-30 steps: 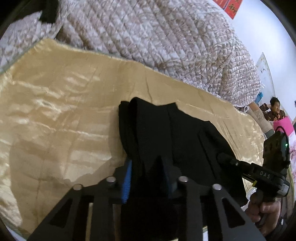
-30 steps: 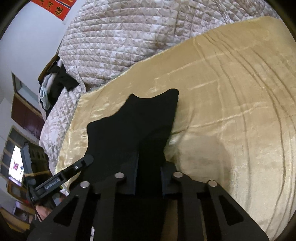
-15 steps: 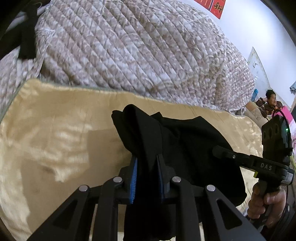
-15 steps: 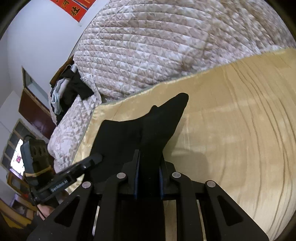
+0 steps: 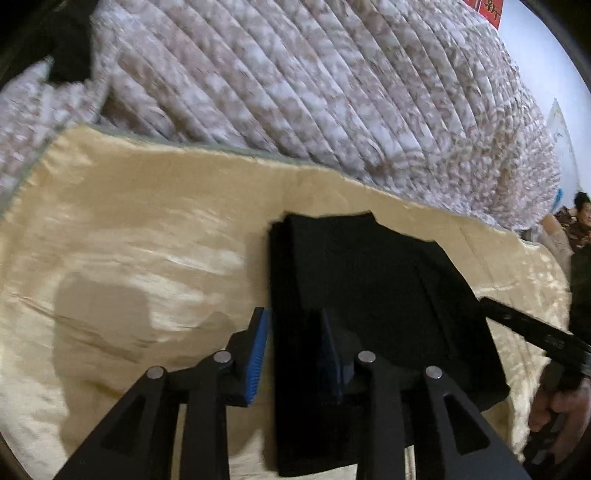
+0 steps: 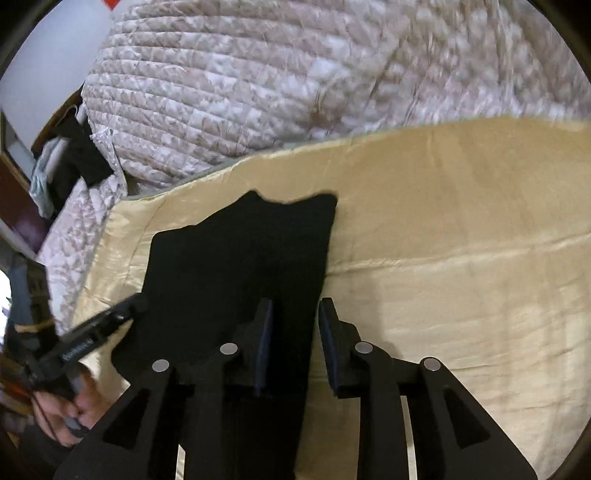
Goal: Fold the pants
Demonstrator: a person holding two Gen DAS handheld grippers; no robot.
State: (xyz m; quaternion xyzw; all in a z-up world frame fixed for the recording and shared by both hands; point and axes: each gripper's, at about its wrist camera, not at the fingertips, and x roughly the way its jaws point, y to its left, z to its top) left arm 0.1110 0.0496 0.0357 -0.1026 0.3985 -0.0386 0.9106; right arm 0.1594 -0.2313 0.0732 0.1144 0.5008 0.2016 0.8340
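Pants [image 5: 365, 295] lie folded and flat on your gold satin sheet [image 5: 147, 236], below the quilted cover [image 5: 295, 81]. Your left gripper [image 5: 293, 332] stands spread, straddling their left edge; your right gripper [image 6: 293, 325] is also parted over their right edge. Only the left view shows the bystander [image 5: 580, 221] — the right view shows clothes piled [image 6: 70, 158] beside the bed.

A shiny golden satin sheet [image 5: 155, 229] spreads ahead of and beneath both tools, creased and catching pale highlights. Beyond its far edge a quilted beige-and-white bedspread [image 5: 332, 92] rises in a large mound. A white wall [image 5: 546, 55] stands behind it, with a red paper decoration [image 5: 487, 11] at the top. Far left of the right tool, dark wooden furniture [image 6: 14, 192] holds heaped clothes [image 6: 62, 162]. A seated person [image 5: 580, 221] appears far right of the left tool.
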